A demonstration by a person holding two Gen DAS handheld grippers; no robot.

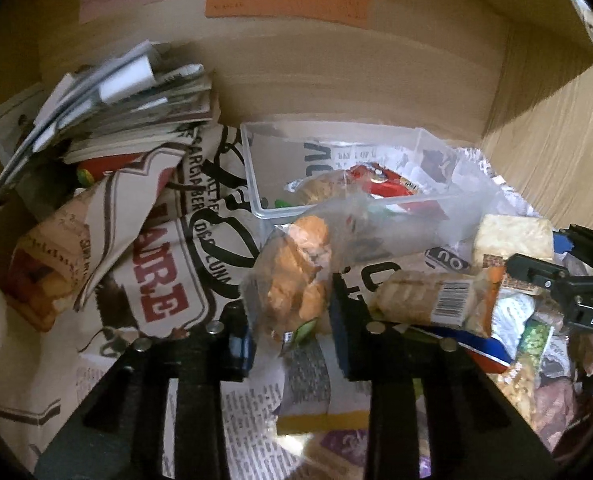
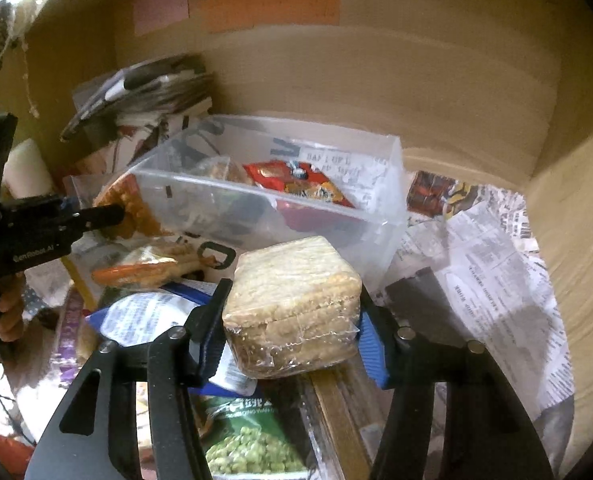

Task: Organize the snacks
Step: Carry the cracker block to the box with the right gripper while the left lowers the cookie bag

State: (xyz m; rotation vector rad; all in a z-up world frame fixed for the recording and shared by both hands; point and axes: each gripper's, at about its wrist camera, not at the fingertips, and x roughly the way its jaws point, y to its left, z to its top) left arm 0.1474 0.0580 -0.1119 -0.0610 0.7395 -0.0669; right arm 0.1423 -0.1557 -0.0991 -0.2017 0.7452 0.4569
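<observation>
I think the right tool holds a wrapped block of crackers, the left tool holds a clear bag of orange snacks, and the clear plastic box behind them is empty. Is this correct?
Not fully. The clear plastic box is not empty: the right wrist view shows a red packet and other snacks inside it. The rest holds: the right tool grips the cracker block, and the left tool grips the bag of orange snacks.

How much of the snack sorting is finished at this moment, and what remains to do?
Done: a red snack packet and another wrapped snack already lie in the clear plastic bin. In hand: the left gripper holds a clear bag of orange snacks near the bin; the right gripper clamps a wrapped cracker block. Left: a barcoded cracker pack, a green pea bag and others sit outside.
</observation>
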